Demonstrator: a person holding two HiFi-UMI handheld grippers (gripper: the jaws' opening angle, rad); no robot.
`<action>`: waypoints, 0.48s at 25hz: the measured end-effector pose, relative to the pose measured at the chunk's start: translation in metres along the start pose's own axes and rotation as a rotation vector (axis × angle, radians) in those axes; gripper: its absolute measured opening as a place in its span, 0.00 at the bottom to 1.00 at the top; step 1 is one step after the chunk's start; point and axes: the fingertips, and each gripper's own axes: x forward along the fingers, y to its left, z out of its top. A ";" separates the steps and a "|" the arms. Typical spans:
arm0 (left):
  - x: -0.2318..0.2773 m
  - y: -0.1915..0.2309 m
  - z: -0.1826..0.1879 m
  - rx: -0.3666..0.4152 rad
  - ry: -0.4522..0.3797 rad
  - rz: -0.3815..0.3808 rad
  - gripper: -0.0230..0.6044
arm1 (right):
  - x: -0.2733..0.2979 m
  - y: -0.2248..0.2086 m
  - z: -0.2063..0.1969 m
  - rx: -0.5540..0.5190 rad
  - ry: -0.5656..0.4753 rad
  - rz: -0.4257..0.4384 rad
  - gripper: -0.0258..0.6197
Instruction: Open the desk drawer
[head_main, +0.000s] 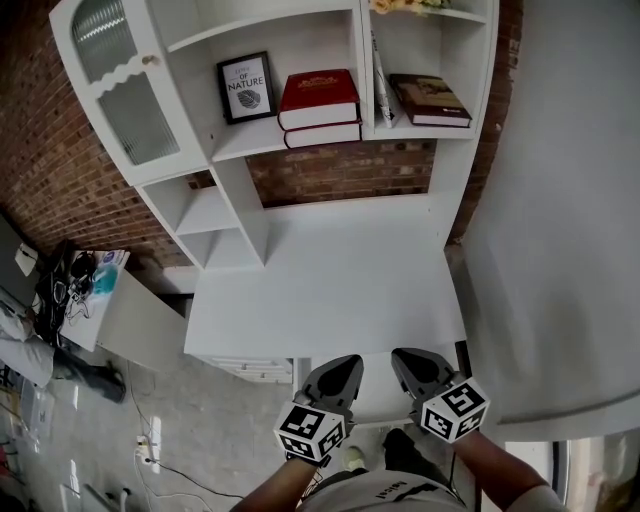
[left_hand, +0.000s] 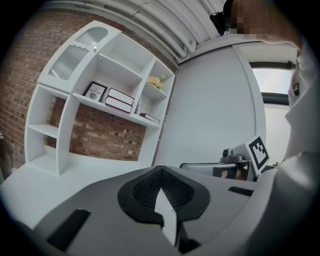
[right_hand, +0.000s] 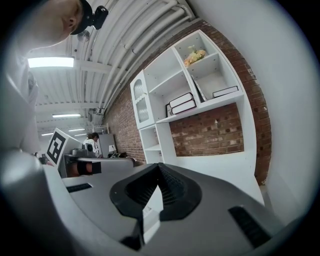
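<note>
- Desk (head_main: 330, 270): white, with a shelf unit (head_main: 330, 40) at its back. It is likely heavy enough to stay put against a pull.
- Drawer (head_main: 378, 392): seemingly the white panel under the desk's near edge, between the two grippers. No handle can be made out. It is probably a stiff, light box on runners that may stick, so it is best taken mid-front or under its lip and drawn straight.
- Left gripper (head_main: 344, 364): jaws together, nothing held, at the desk's near edge.
- Right gripper (head_main: 404, 358): likewise closed and empty, just beside it.
</note>
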 end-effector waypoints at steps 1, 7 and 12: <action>0.002 0.001 0.000 -0.002 0.001 0.003 0.06 | 0.001 -0.002 0.000 0.000 0.002 0.001 0.07; 0.013 0.008 -0.003 -0.009 0.013 0.016 0.06 | 0.010 -0.014 -0.001 0.002 0.016 0.012 0.07; 0.025 0.015 -0.007 -0.017 0.021 0.032 0.06 | 0.019 -0.025 -0.005 0.007 0.033 0.026 0.07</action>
